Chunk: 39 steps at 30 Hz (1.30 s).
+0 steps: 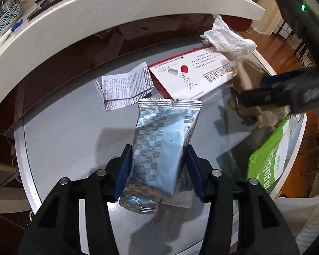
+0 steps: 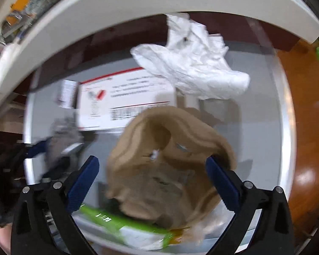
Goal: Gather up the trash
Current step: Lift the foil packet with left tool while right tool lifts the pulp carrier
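The left gripper [image 1: 157, 155] clamps a silver-blue patterned foil packet [image 1: 159, 148] between its blue pads, above the middle of the round grey table [image 1: 63, 138]. The right gripper [image 2: 152, 167] stands wide open around a crumpled brown paper bag [image 2: 165, 165] near the table's right edge, beside a white-and-red medicine box [image 1: 191, 74].

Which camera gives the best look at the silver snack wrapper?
The left wrist view: the silver snack wrapper sits sharp and central, clamped between the left tongs. The right wrist view shows it only as a grey blur at the left edge.
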Motion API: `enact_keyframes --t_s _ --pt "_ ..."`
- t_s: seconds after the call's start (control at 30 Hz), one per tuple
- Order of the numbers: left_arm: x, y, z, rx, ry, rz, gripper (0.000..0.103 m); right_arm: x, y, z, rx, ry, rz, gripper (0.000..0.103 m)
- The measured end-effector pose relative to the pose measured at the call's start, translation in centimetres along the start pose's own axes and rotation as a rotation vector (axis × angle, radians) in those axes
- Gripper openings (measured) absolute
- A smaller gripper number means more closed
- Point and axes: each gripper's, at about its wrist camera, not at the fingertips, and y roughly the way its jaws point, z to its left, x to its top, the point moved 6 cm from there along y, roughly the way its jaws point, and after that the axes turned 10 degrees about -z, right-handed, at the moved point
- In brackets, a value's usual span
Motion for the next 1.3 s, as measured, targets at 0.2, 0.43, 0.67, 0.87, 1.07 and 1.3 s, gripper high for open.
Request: enact_keyframes --t_s 0.2,0.43,0.67,0.87,1.07,1.3 --pt "-0.2 -0.4 1.4 -0.012 -0.028 -0.006 0.051 -0.3 0.5 -0.1 -0.032 -0.026 0.007 0.099" --pt "-0.2 0.3 0.8 -0.018 -0.022 0.001 0.051 -0.1 -0.8 -0.1 -0.029 -0.057 -0.032 0.099" --pt "0.5 1.4 -0.1 -0.04 -0.024 0.002 0.052 0.8 -3.8 -0.6 0.068 -0.191 -0.106 0.099" --pt "0.3 1.1 0.1 -0.058 -0.033 0.0 0.052 0.3 -2.2 0.6 0.08 -0.431 -0.037 0.099" --pt "0.1 0.9 0.1 -0.062 -0.03 0.001 0.052 0.7 0.1 1.6 0.06 -0.498 0.005 0.099" --pt "0.4 1.3 0.4 -0.057 -0.047 0.001 0.052 0.2 2.2 2.2 0.028 -0.538 0.056 0.099"
